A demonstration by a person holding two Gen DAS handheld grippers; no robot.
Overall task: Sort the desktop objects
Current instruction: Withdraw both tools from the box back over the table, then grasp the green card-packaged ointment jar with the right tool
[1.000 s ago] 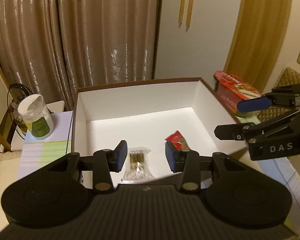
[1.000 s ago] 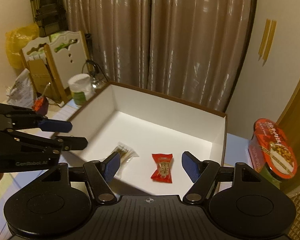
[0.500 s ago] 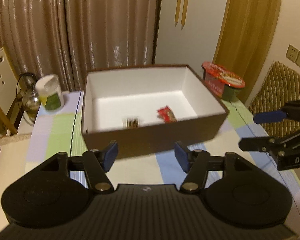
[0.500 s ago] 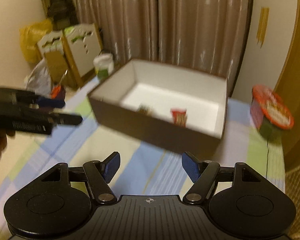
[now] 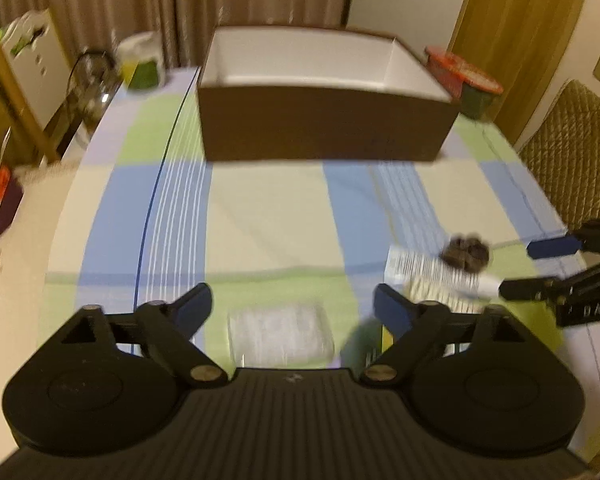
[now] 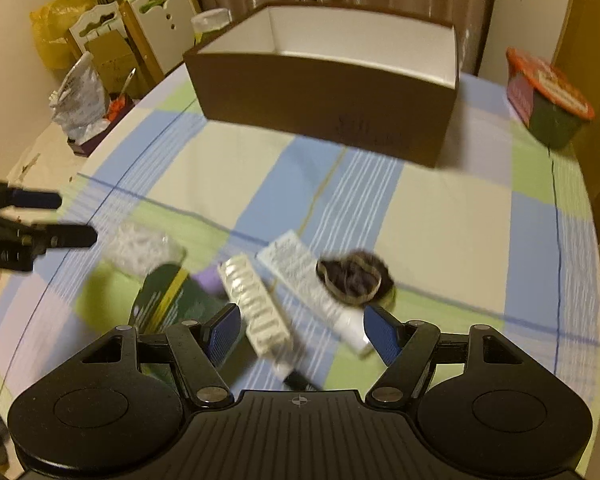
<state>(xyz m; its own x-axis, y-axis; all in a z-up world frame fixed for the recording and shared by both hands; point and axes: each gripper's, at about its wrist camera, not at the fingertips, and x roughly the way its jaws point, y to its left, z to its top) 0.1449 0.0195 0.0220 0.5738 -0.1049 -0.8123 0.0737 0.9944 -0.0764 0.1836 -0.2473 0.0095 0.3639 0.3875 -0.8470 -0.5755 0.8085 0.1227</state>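
Note:
A brown box (image 5: pixel 324 128) (image 6: pixel 324 92) with a white inside stands at the far side of the checked tablecloth. Near me lie a clear plastic packet (image 5: pixel 280 334) (image 6: pixel 142 246), a white tube (image 5: pixel 432 270) (image 6: pixel 312 288), a dark scrunchie (image 5: pixel 466 254) (image 6: pixel 352 278), a white blister strip (image 6: pixel 256 304) and a dark green packet (image 6: pixel 168 296). My left gripper (image 5: pixel 292 308) is open just above the clear packet. Open too, my right gripper (image 6: pixel 300 330) hovers over the blister strip and tube. Both views are blurred by motion.
A red-lidded instant noodle cup (image 5: pixel 466 80) (image 6: pixel 548 100) stands right of the box. A white-lidded jar (image 5: pixel 142 60) sits at its left. Chairs, bags and clutter (image 6: pixel 84 96) line the table's left edge; a quilted chair back (image 5: pixel 576 152) is on the right.
Both grippers have pulled back from over the box to the near side of the table and dropped lower. The loose items now lie under them. The left's fingers spread wider.

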